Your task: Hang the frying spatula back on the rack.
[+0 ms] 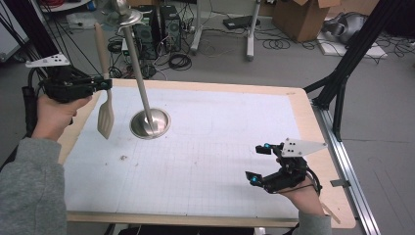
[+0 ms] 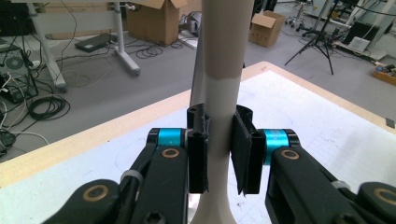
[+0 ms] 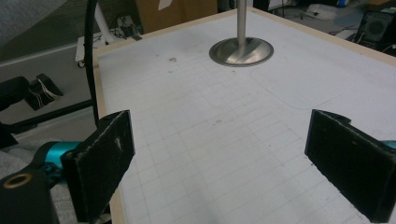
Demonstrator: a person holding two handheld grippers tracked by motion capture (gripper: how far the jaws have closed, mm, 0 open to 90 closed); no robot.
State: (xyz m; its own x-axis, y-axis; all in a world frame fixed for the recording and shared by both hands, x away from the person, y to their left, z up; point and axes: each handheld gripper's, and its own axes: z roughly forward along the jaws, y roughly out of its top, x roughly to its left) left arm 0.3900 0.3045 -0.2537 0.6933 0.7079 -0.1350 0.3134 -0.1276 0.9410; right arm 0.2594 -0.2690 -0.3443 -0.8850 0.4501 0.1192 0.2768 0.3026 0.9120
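Observation:
A beige slotted spatula [image 1: 104,93] hangs upright above the table's left side, blade down, with my left gripper [image 1: 106,84] shut on its handle. In the left gripper view the pads clamp the pale handle [image 2: 219,130] from both sides. Just right of the spatula stands a steel stand [image 1: 149,122], a round base with a tall pole leaning back to a disc at its top. My right gripper [image 1: 259,164] rests low over the table's near right part, jaws wide open with nothing between them. The stand's base [image 3: 241,50] lies far ahead in the right gripper view.
The white gridded mat [image 1: 205,147] covers a wooden table [image 1: 323,147]. A black tripod leg [image 1: 342,73] stands off the right edge. Cables, computer cases and a cardboard box [image 1: 303,17] lie on the floor behind.

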